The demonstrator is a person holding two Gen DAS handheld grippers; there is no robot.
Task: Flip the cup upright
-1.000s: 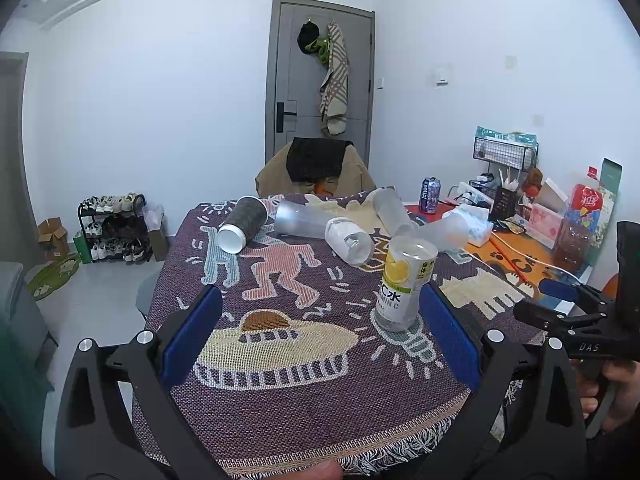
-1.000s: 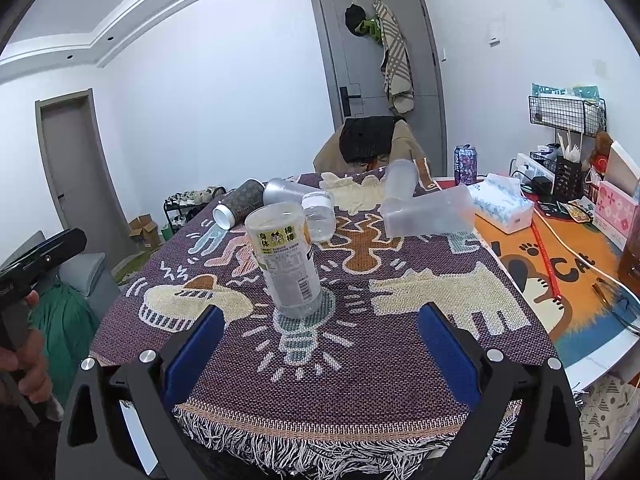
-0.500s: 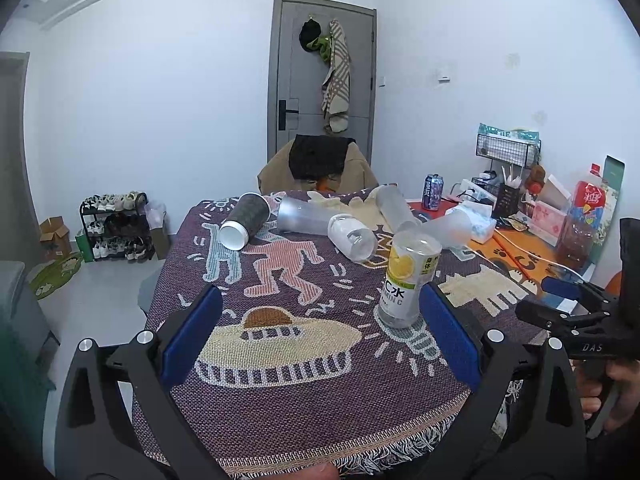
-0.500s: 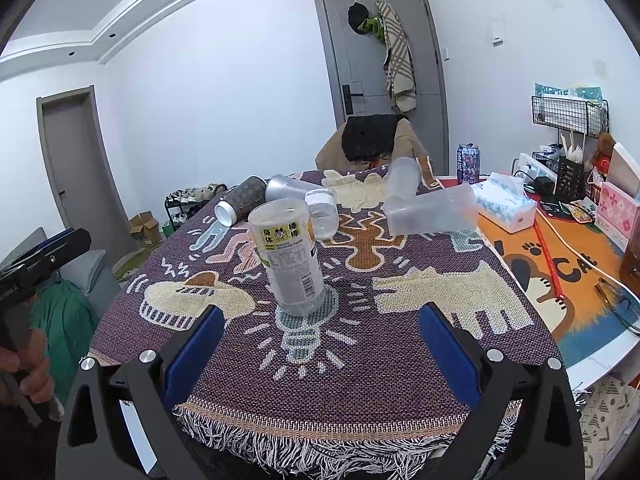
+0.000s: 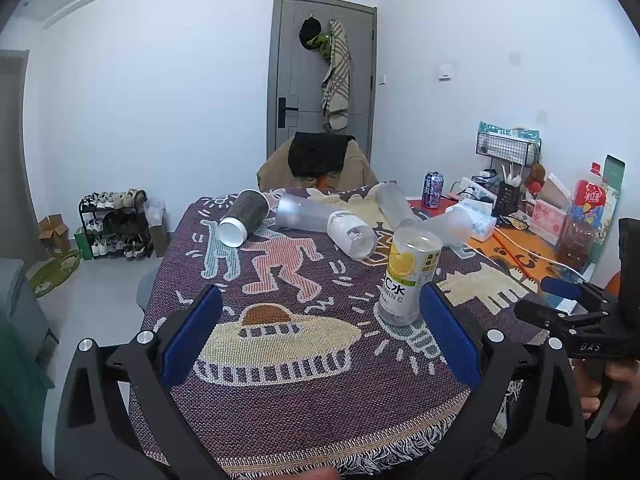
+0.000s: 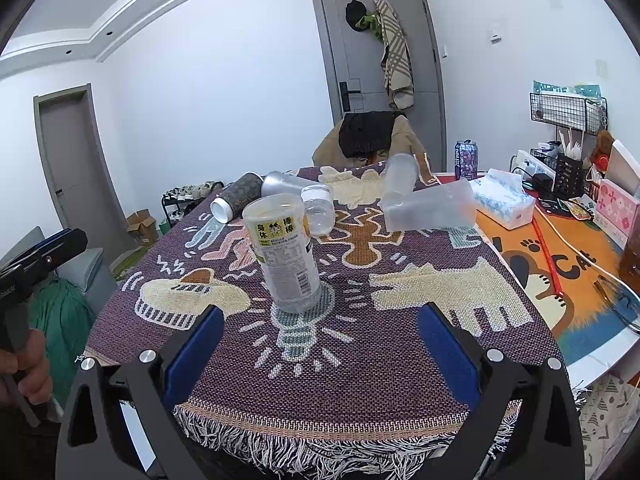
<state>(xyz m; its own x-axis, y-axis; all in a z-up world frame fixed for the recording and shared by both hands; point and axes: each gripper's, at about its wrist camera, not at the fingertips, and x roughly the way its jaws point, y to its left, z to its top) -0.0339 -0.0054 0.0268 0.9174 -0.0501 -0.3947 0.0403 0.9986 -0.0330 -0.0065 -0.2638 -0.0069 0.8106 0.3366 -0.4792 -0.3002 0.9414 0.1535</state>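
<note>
A clear cup with a yellow lemon label (image 5: 408, 278) (image 6: 286, 254) stands upright on the patterned cloth. Several other cups lie on their sides further back: a dark cup with a white rim (image 5: 243, 218) (image 6: 236, 200), a frosted cup (image 5: 298, 212) (image 6: 280, 184), a clear cup (image 5: 352, 234) (image 6: 320, 208), and two frosted cups (image 6: 430, 210) (image 6: 400, 178) at the right. My left gripper (image 5: 320, 338) is open and empty, near the table's front edge. My right gripper (image 6: 320, 346) is open and empty, in front of the upright cup.
The woven cloth (image 6: 400, 344) covers a round table, its fringe at the near edge. A tissue box (image 6: 504, 204), a drink can (image 6: 466, 160), a wire rack (image 6: 568, 110) and boxes crowd the orange mat at the right. A chair (image 5: 320, 160) stands behind the table.
Both grippers have drawn back slightly from the table. The labelled cup stands where it was. Nothing was grasped or released.
</note>
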